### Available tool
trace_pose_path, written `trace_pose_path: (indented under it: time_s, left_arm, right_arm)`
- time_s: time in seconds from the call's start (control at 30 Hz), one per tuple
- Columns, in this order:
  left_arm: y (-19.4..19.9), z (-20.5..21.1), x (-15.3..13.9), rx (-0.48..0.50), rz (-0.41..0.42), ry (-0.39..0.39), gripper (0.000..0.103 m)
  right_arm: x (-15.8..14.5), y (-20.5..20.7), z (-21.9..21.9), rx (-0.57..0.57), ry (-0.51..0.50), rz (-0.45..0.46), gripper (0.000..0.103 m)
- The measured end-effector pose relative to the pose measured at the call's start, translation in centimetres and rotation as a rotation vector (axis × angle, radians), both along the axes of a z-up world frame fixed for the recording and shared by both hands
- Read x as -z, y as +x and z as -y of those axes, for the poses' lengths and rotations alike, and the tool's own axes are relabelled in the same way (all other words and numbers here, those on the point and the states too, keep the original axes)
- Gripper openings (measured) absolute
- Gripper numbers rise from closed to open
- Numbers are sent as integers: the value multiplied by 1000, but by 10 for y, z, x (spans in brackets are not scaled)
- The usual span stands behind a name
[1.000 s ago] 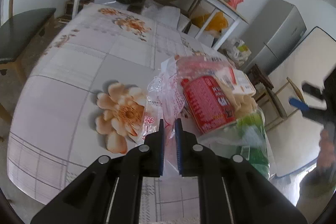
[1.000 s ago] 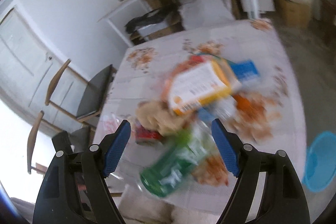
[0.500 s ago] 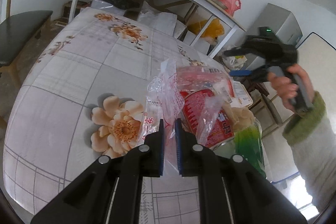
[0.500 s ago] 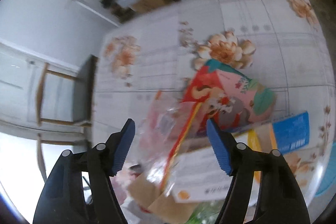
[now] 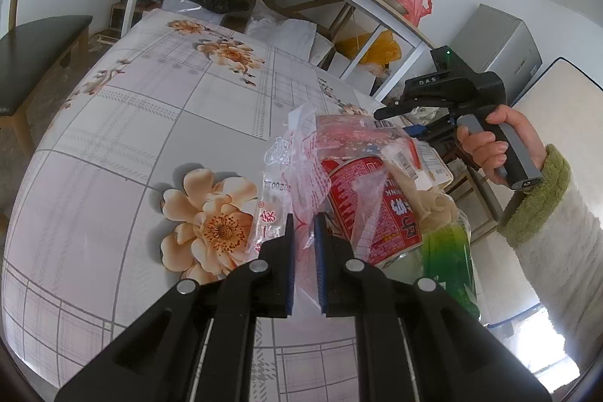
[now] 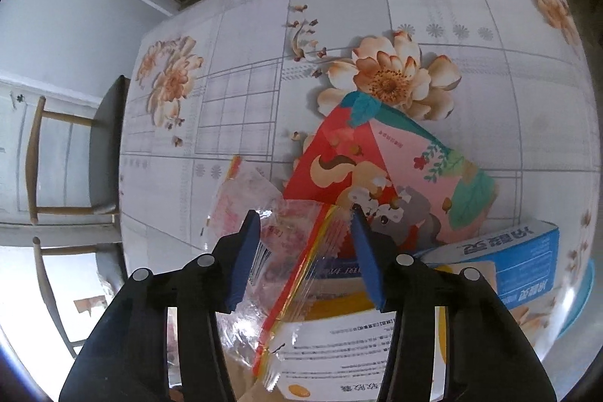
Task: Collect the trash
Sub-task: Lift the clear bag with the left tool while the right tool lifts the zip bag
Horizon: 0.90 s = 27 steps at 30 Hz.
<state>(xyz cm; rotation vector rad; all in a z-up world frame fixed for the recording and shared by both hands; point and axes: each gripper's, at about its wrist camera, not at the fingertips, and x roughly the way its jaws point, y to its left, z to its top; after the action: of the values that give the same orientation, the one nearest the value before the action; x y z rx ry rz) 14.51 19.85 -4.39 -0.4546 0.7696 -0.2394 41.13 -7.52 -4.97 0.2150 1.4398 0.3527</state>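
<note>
Left wrist view: my left gripper [image 5: 301,240] is clamped on the rim of the clear plastic bag [image 5: 297,176], its two fingers pinched together with only the film between them. The bag stands up from the flowered worktop [image 5: 143,123] just ahead of me, and through it I can see a red can [image 5: 373,202], a green bottle [image 5: 448,251] and some paper packaging. Off to the right, my right hand [image 5: 490,145] brings its tool in above the bag's far side.

Right wrist view: my right gripper [image 6: 305,251] is spread wide, holding nothing, looking straight down. Between the fingers lies the bag's zip strip [image 6: 297,285], a red and yellow line running diagonally from lower left up to upper right. Just beyond sit a red and pink carton [image 6: 392,172] and a blue box [image 6: 524,255], still out on the worktop.

I judge the right gripper is the one nearer that loose trash, with the carton's long edge slanting away up and left.
</note>
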Motion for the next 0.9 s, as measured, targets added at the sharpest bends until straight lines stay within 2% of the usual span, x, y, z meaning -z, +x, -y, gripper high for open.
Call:
trace_pose_path:
  time_s: [0.07,0.13,0.27,0.43,0.57,0.9]
  left_arm:
    - [0,0,0,-3,1,0,9]
    - [-1,0,0,-4,1,0,9]
    - [0,-2,0,-6,-5,-3,9]
    - [-2,-3,-1,-12,0,-1,9]
    - [-3,-3,-2,-20,8,-1,9]
    - [-10,-4,-10,-48,41,-15,9]
  right_arm:
    - [0,1,-3,-2,2,6,35]
    - [-2,0,-5,-10,3,18,26]
    - [-11,-5,-6,-19,16,51,19]
    - [-31,-8,-9,-23,86,104,8]
    - [-49,-16,-10,-23,171,162,6]
    - [-90,-51,-11,-8,210,358,5]
